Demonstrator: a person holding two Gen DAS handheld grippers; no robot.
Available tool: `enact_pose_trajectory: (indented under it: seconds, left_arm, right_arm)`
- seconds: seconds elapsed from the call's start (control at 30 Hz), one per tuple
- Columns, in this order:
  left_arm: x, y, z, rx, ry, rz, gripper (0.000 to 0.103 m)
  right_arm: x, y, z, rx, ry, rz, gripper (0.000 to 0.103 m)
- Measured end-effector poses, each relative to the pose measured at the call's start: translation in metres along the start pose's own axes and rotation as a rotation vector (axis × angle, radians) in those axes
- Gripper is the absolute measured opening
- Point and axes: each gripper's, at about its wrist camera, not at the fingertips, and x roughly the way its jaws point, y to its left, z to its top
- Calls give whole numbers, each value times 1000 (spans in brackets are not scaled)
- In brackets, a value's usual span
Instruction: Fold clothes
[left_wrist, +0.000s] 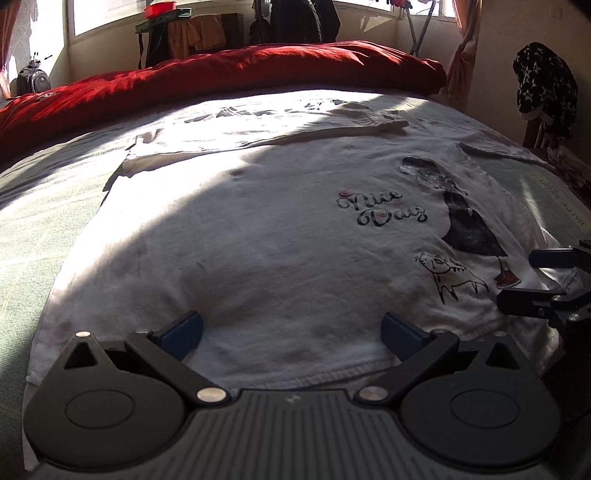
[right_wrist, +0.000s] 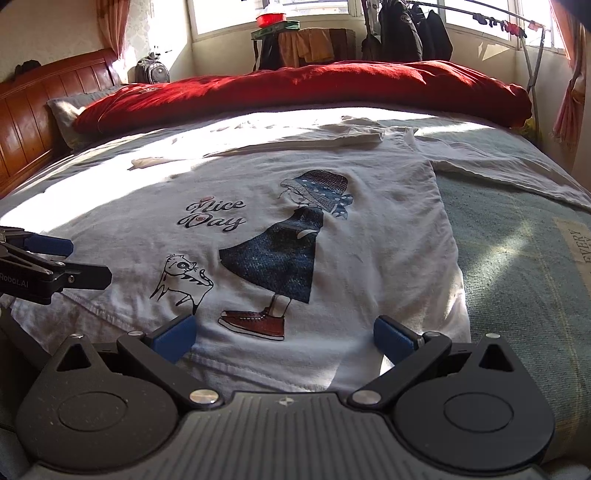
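Observation:
A white T-shirt (left_wrist: 258, 229) (right_wrist: 369, 229) lies flat on the bed, print side up, with "Nice Day", a girl in a blue dress and a small cat. My left gripper (left_wrist: 291, 334) hovers open over the shirt's near hem, left of the print. In the right wrist view my right gripper (right_wrist: 284, 338) stands open over the hem by the red shoe of the print. Each gripper shows at the edge of the other's view: the right gripper (left_wrist: 532, 277) and the left gripper (right_wrist: 74, 260), both with fingers apart. A second white garment (left_wrist: 266, 125) (right_wrist: 295, 136) lies flat beyond the shirt.
A pale green bedspread (right_wrist: 517, 258) covers the bed. A rolled red duvet (left_wrist: 221, 77) (right_wrist: 295, 92) runs along the far side. A wooden headboard (right_wrist: 37, 110) stands at left. A clothes rack (right_wrist: 532, 55), hanging jackets and windows are behind the bed.

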Motion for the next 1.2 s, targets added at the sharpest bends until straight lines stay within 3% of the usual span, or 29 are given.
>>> enact_pose_trajectory:
  seconds: [0.13, 0.33, 0.57, 0.83, 0.97, 1.2]
  left_arm:
    - [-6, 7, 0, -31, 11, -18, 102]
    - [-5, 7, 3, -23, 31, 43, 102]
    - [-9, 9, 4, -40, 28, 47, 102]
    - [-12, 4, 24, -37, -22, 47, 102]
    - [6, 2, 24, -51, 30, 41, 102]
    - [7, 2, 34, -80, 31, 42, 102]
  right_arm:
    - [0, -1, -1, 2, -5, 6, 103]
    - [-8, 2, 9, 12, -35, 23, 103]
    - [-3, 1, 2, 6, 11, 49, 103]
    - [-17, -15, 7, 92, 6, 87, 103]
    - [-10, -17, 8, 91, 24, 108, 103]
    - [-23, -56, 23, 188, -1, 201, 103]
